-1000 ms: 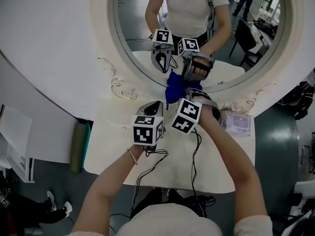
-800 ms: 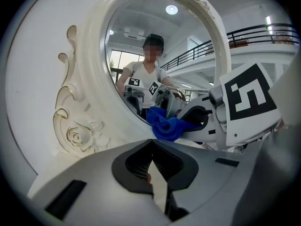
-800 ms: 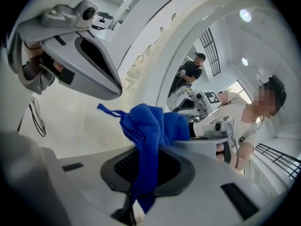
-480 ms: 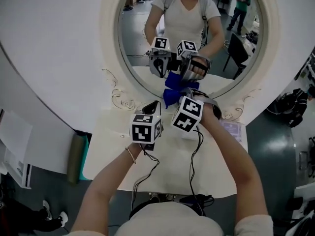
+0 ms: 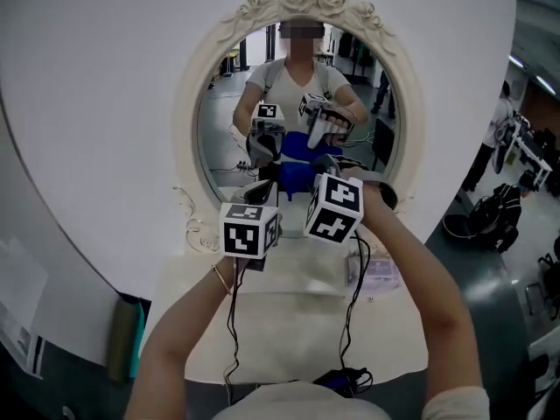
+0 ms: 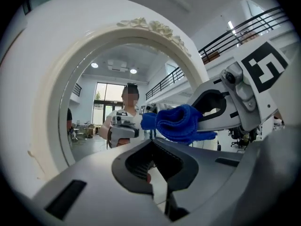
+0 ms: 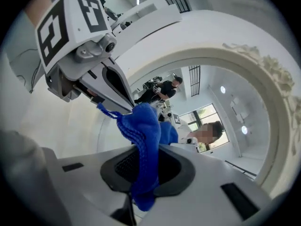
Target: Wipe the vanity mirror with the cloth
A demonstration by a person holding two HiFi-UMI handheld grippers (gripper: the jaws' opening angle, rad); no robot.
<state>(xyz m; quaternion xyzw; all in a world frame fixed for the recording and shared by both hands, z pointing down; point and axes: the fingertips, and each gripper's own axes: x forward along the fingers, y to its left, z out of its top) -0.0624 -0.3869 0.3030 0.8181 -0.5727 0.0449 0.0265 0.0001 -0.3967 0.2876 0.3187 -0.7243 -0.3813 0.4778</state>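
The oval vanity mirror (image 5: 293, 68) in its ornate cream frame (image 5: 188, 121) stands upright ahead of me. My right gripper (image 5: 320, 168) is shut on the blue cloth (image 5: 296, 178), holding it at the lower part of the glass, where its reflection meets it. In the right gripper view the cloth (image 7: 143, 140) bulges out from between the jaws of that gripper (image 7: 146, 157). My left gripper (image 5: 262, 192) is just left of the cloth, shut with nothing in it. The left gripper view shows its closed jaws (image 6: 153, 149) and the cloth (image 6: 181, 122) up to the right.
The cream vanity top (image 5: 289, 331) lies below the mirror, with a pale packet (image 5: 381, 274) at its right and cables (image 5: 352, 313) trailing over it. A dark green roll (image 5: 122, 339) leans at the left. A person (image 5: 503, 116) and bags (image 5: 494, 208) are far right.
Both grippers have risen from the mirror's lower rim onto the glass, the cloth going with the right one. The head view has tilted up, so the whole mirror now shows.
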